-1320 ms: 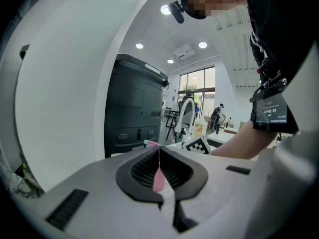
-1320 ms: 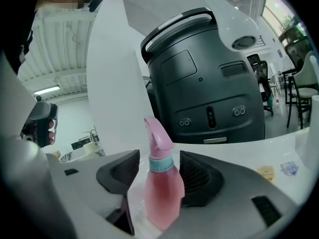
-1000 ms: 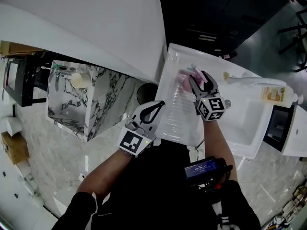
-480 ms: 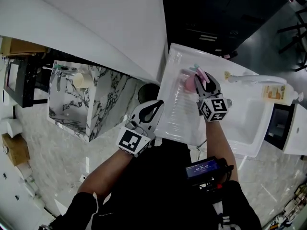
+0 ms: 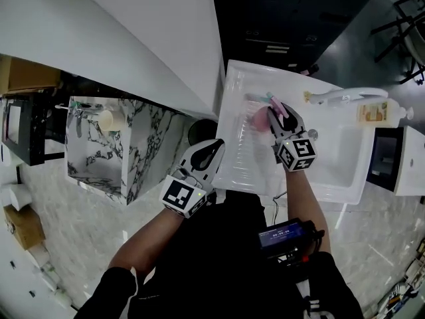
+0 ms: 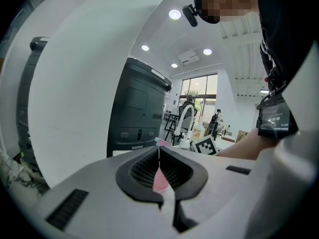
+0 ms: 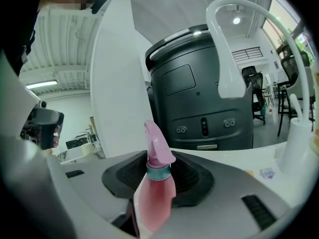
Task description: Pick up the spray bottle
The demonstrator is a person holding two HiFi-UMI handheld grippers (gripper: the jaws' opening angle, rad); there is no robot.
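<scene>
Your right gripper (image 5: 279, 113) has just closed its jaws and now clamps the pink spray bottle (image 7: 154, 200) by its body, below the teal collar. The bottle stands upright over the sink's ribbed drainboard (image 5: 240, 153). Your left gripper (image 5: 214, 148) hangs at the drainboard's near edge, jaws pressed together on nothing.

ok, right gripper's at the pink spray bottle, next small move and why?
Probably a short straight lift. The right gripper has just closed its jaws on the translucent pink plastic spray bottle, pressing both sides of its body, over the white ribbed drainboard.
</scene>
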